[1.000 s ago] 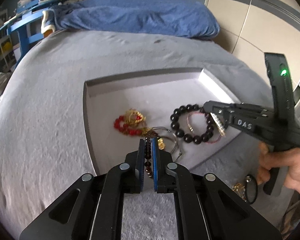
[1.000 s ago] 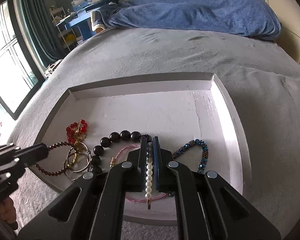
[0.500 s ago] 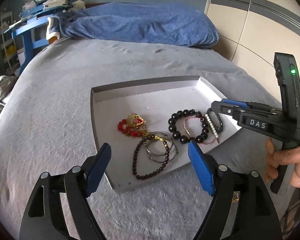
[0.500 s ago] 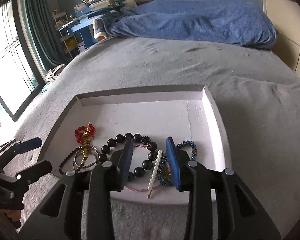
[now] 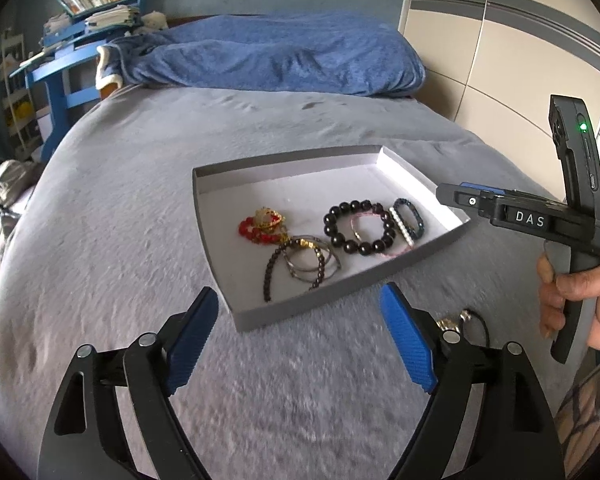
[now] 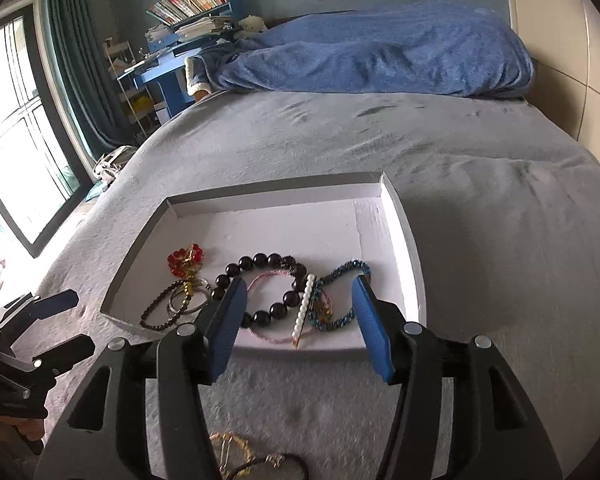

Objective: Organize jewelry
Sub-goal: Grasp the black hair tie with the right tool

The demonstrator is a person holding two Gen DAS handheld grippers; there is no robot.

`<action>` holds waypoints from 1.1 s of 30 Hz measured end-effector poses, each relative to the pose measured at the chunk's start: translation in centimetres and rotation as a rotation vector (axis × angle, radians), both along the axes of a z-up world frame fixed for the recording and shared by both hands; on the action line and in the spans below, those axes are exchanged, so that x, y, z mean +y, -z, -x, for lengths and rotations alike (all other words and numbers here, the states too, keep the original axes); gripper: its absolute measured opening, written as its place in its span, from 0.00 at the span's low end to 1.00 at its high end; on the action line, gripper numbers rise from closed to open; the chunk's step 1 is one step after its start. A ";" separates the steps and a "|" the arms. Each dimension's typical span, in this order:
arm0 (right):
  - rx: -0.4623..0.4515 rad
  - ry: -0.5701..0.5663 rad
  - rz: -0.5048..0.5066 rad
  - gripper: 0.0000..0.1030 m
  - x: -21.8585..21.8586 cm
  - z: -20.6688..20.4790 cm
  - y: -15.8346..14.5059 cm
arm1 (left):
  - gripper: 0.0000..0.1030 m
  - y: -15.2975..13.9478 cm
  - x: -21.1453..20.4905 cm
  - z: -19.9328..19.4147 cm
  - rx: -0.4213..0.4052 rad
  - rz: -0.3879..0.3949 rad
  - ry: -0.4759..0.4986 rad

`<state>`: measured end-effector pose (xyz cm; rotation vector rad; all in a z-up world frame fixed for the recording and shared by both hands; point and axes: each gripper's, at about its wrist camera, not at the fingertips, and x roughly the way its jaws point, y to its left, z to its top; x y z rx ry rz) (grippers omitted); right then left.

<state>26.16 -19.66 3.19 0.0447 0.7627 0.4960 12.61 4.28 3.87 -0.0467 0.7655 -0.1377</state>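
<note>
The jewelry lies in a shallow grey tray (image 5: 220,216) with a white floor, set on the grey bed (image 5: 100,240). From left to right: a red bead bracelet (image 5: 256,230) with a gold piece, a small dark bead strand (image 5: 274,268) crossing thin silver bangles (image 5: 312,264), a large black bead bracelet (image 5: 358,226) around a thin pink one, a pearl bar (image 6: 305,304), and a blue bead bracelet (image 6: 340,280). Nothing covers the tray.

The left gripper (image 5: 300,340) hovers short of the tray's near corner, jaws wide apart and empty. The right gripper (image 6: 298,320), also spread wide and holding nothing, frames the pearl bar and blue bracelet.

Only the right wrist view shows gold pieces (image 6: 230,446) on the bed below that gripper; the left view shows a black cord (image 5: 476,320) there.
</note>
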 end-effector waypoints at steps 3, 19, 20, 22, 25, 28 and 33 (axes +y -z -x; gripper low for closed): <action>0.006 0.001 -0.012 0.56 -0.3 1.0 0.0 | 0.81 0.2 -0.3 0.8 0.005 -0.009 0.013; 0.070 0.014 0.034 0.57 -3.1 6.1 3.1 | 0.81 2.1 -5.0 2.4 0.037 -0.012 0.183; 0.077 0.013 0.037 0.57 -3.2 6.4 3.3 | 0.81 2.1 -5.2 2.4 0.039 -0.015 0.188; 0.091 0.007 0.046 0.57 -3.3 6.8 3.9 | 0.81 2.2 -5.8 2.3 0.040 -0.026 0.199; 0.129 -0.012 0.053 0.54 -3.3 7.5 5.0 | 0.81 2.2 -6.4 2.1 0.045 -0.031 0.203; 0.161 -0.038 0.087 0.48 -2.8 7.8 6.0 | 0.81 2.3 -6.8 2.0 0.049 -0.035 0.206; 0.156 -0.049 0.155 0.09 -2.3 7.9 6.9 | 0.81 2.4 -7.4 1.9 0.056 -0.037 0.218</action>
